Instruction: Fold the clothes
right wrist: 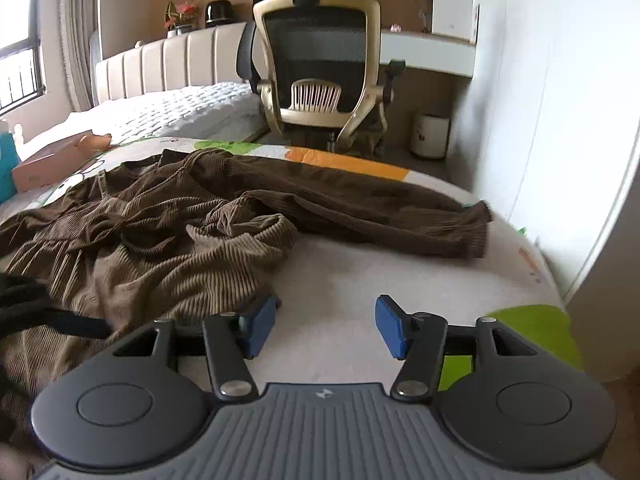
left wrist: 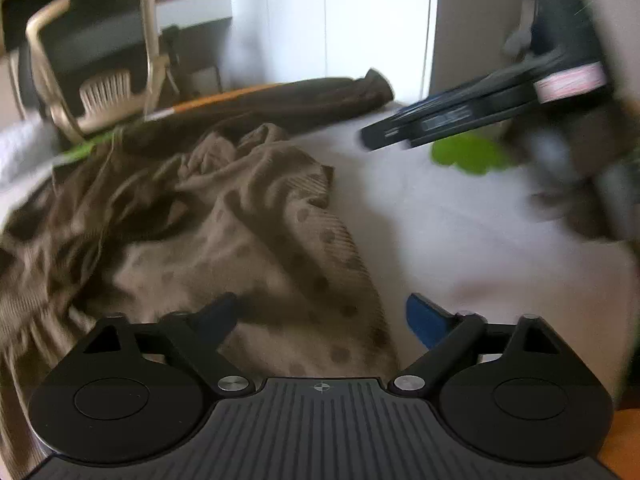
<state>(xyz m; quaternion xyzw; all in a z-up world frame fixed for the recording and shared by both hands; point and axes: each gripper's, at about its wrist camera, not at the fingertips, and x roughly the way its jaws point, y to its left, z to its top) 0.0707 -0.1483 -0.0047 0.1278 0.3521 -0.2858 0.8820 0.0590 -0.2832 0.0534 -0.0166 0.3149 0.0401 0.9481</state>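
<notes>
A brown ribbed garment (right wrist: 168,232) lies crumpled on the bed, one long sleeve (right wrist: 380,208) stretched toward the right. In the left wrist view it shows as tan fabric with dark dots (left wrist: 224,216), blurred. My left gripper (left wrist: 324,316) is open and empty, low over the garment's near edge, its left finger above the cloth and its right finger above bare sheet. My right gripper (right wrist: 326,328) is open and empty over the white sheet, its left pad (right wrist: 260,326) touching the garment's hem. The right gripper also shows in the left wrist view (left wrist: 460,116), held above the bed.
The bed sheet (right wrist: 360,280) is white with green (right wrist: 536,332) and orange (right wrist: 340,162) patches. An office chair (right wrist: 320,68) stands past the bed's far edge, with a small bin (right wrist: 430,136) by the wall. A cardboard box (right wrist: 52,164) sits at the left.
</notes>
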